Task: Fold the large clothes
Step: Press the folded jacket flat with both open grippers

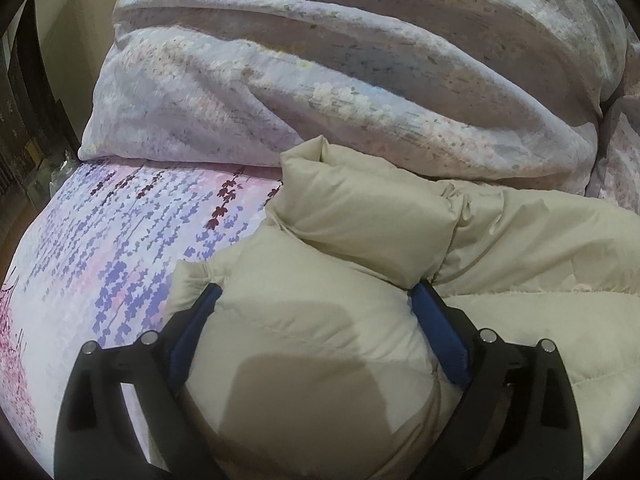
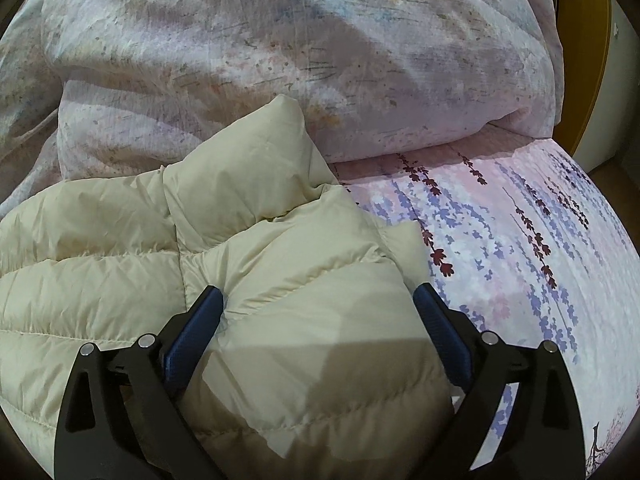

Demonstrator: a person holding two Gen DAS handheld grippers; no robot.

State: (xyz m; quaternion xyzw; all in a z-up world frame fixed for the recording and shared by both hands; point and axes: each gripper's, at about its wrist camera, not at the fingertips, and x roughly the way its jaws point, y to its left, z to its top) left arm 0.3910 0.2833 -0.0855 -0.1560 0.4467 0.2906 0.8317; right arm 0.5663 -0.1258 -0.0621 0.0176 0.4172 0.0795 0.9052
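A cream quilted puffer jacket (image 1: 500, 248) lies on a bed with a floral sheet (image 1: 104, 248). My left gripper (image 1: 316, 296) is wide open, its blue pads on either side of a puffy fold at the jacket's left end; the padding bulges between them. In the right wrist view the jacket (image 2: 88, 248) spreads left, and my right gripper (image 2: 318, 296) is wide open astride the jacket's right end. A padded flap (image 2: 256, 160) sticks up towards the duvet.
A bunched pale duvet (image 1: 340, 64) lies across the far side of the bed, also in the right wrist view (image 2: 280, 40). The sheet (image 2: 520, 240) is bare to the right. Dark furniture (image 1: 24, 120) stands beyond the left bed edge, a wooden panel (image 2: 588, 60) beyond the right.
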